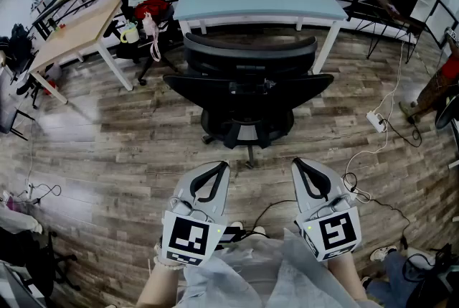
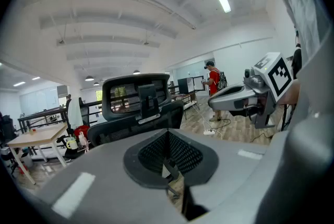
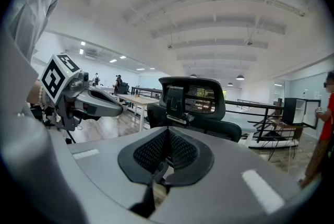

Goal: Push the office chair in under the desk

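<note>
Standing behind a black office chair (image 1: 247, 87) that faces a pale blue desk (image 1: 287, 5).
Brown wood planks make the floor (image 1: 129, 148). The desk has a smooth flat top and white legs. The chair has a curved mesh back and sits just in front of the desk, not under it yet. The left gripper (image 1: 219, 166) and right gripper (image 1: 297, 162) are near the chair, not touching it, fingers clenched on nothing. A white power strip (image 1: 376, 120) lies to the right.
</note>
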Demonstrator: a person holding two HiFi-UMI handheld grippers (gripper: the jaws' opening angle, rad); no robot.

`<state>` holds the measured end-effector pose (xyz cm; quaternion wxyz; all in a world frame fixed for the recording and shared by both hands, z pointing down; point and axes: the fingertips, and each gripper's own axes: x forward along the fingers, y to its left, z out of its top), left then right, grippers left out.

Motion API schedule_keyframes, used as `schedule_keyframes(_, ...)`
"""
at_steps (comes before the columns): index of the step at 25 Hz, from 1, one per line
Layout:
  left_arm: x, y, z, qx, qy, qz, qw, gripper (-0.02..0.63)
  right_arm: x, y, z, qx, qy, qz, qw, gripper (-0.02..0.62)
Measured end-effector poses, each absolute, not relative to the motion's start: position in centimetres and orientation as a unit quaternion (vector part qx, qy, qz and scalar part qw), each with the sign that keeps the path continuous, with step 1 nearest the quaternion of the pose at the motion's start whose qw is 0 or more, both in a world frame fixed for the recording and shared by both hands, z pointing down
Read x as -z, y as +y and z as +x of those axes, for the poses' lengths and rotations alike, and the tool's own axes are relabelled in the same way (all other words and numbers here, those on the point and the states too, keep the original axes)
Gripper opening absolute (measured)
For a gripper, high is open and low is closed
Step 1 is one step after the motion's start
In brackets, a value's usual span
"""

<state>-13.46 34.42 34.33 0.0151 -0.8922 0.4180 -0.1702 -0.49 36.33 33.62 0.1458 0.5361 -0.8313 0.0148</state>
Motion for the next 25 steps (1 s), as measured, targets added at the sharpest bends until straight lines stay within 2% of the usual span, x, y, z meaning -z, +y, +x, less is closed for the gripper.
schedule_keyframes(19, -34.0, 32.3, -16.0, 0.160, 0.401, -0.902, 0.025, 0.003, -33.4, 34.7, -2.0, -0.016, -0.812, 0.567, 0.141, 0.008)
schedule_keyframes(25, -34.4, 32.3, -17.4, 0.167, 0.388, -0.906, 0.037, 0.004, -33.6, 35.3, -3.0, -0.003, -0.799, 0.579, 0.160, 0.008)
